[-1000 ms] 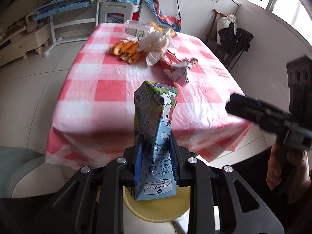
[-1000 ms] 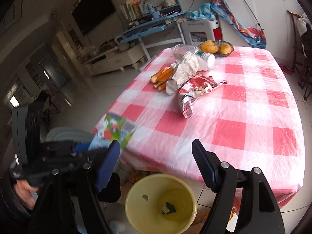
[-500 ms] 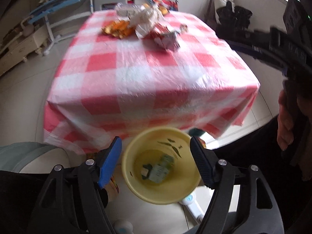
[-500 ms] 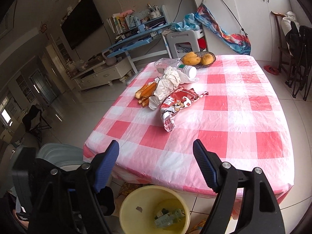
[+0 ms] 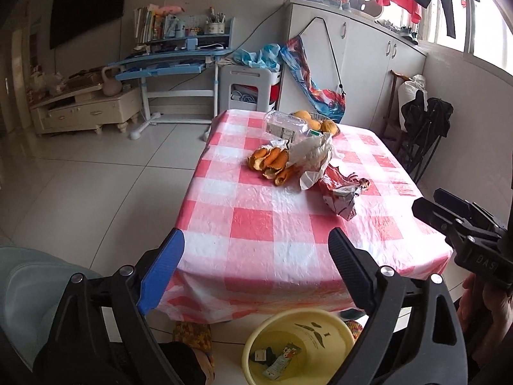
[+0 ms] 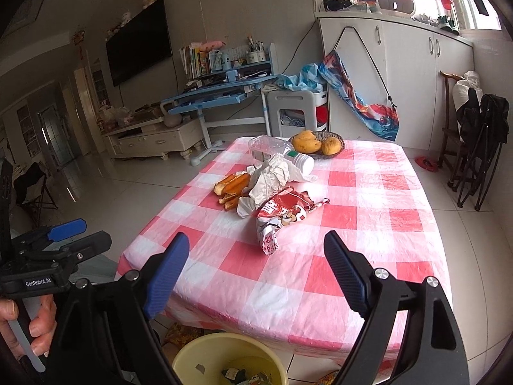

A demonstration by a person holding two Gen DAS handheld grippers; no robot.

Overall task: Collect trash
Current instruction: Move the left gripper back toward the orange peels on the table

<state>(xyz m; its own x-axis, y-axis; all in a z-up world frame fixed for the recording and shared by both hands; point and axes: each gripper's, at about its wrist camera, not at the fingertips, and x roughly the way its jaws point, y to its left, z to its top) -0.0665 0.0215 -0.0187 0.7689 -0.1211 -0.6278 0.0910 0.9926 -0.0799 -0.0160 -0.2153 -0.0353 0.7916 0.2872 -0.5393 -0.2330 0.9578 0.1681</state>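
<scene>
Trash lies on the red-checked table (image 5: 256, 224): a red snack bag (image 5: 340, 194) (image 6: 282, 215), crumpled white paper (image 5: 312, 157) (image 6: 272, 178), orange peels (image 5: 272, 162) (image 6: 232, 187) and a clear plastic bottle (image 5: 282, 125) (image 6: 275, 150). A yellow bin (image 5: 279, 327) (image 6: 192, 356) stands on the floor at the table's near edge, with the milk carton (image 5: 282, 357) in it. My left gripper (image 5: 256, 256) is open and empty above the bin. My right gripper (image 6: 256, 256) is open and empty near the table's front edge.
A basket with mangoes (image 6: 317, 144) sits at the table's far end. A blue desk (image 6: 221, 96), a white stool (image 6: 296, 109) and cabinets (image 6: 416, 73) stand behind. Folded chairs (image 6: 477, 147) are on the right. A grey-green seat (image 5: 22, 288) is at the lower left.
My left gripper opened and dropped the milk carton into the yellow bin, then tilted up toward the table. My right gripper rose and stayed open.
</scene>
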